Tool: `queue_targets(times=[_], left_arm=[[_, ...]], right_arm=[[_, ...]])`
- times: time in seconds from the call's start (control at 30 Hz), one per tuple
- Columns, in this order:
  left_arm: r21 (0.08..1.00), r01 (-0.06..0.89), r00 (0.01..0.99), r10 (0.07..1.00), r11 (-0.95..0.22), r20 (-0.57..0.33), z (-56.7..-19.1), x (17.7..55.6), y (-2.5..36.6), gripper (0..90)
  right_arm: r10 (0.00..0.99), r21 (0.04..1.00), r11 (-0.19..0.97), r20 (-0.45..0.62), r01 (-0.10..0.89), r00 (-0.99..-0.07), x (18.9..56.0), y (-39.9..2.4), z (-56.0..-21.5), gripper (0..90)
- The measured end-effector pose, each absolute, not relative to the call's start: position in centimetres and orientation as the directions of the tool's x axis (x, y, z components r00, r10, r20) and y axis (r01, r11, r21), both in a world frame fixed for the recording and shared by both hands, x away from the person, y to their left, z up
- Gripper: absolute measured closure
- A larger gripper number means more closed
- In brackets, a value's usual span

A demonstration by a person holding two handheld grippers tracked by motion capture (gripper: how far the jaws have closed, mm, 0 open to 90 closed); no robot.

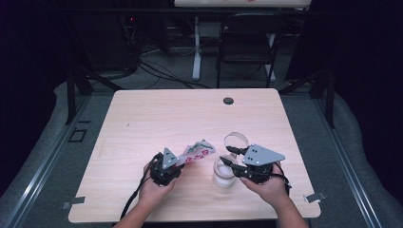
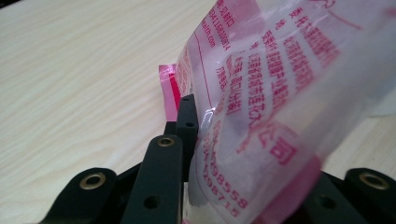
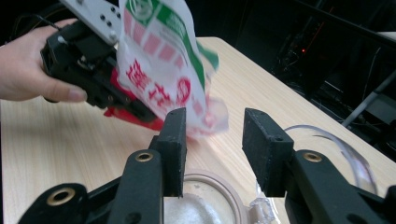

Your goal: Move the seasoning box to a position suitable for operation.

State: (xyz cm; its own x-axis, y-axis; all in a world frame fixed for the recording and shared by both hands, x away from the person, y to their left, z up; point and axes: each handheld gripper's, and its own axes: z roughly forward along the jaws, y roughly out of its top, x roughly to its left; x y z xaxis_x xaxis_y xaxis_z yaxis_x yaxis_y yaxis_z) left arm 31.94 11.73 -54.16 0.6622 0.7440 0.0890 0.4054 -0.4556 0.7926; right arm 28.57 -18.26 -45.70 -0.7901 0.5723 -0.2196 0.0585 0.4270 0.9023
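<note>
Plastic pouch point(image 1: 197, 152), white with pink-red print, is held clear of the table point(image 1: 142, 118), tilted, its free end pointing toward the jar. Left gripper point(image 1: 179, 161) grips its lower end: in the left gripper view the pouch point(image 2: 261, 93) fills the space between the black jaws, one pad flat against the film, the red sealed edge sticking out beside it; white powder shows through the clear film. In the right gripper view the pouch point(image 3: 159, 60) shows green and red print, and the left gripper point(image 3: 135, 109), with the hand point(image 3: 32, 65) that bears it, clamps its bottom. Jar point(image 1: 224, 173), clear with white contents, stands near the table's near edge, right of its middle; its round rim point(image 3: 219, 196) lies just under the right claw. Right gripper point(image 1: 233, 156) hovers over the jar mouth, jaws point(image 3: 215, 144) set moderately wide with nothing between the pads; the pouch's free end hangs just beyond them. Clear ring-shaped lid point(image 1: 235, 140) lies on the table just behind the jar, toward the far edge; its curved wall point(image 3: 345, 149) shows beside the right jaw. Small dark round disc point(image 1: 228, 100) sits near the far edge. Both hands come in over the near edge.
</note>
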Motion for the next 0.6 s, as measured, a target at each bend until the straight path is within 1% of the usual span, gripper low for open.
queue_targets(times=[0.33, 0.6], left_arm=[[0.806, 0.408, 0.6, 0.791, -0.429, 0.117, -51.8, 32.5, 15.3, 76.2], [0.796, 0.462, 0.513, 0.85, -0.391, 0.12, -51.8, 32.7, 19.7, 76.2]], right_arm=[[0.6, 0.915, 0.396, -0.199, 0.072, -0.775, 28.6, -19.5, -45.2, 58.4], [0.609, 0.92, 0.385, -0.187, 0.081, -0.771, 28.7, -19.8, -45.0, 58.2]])
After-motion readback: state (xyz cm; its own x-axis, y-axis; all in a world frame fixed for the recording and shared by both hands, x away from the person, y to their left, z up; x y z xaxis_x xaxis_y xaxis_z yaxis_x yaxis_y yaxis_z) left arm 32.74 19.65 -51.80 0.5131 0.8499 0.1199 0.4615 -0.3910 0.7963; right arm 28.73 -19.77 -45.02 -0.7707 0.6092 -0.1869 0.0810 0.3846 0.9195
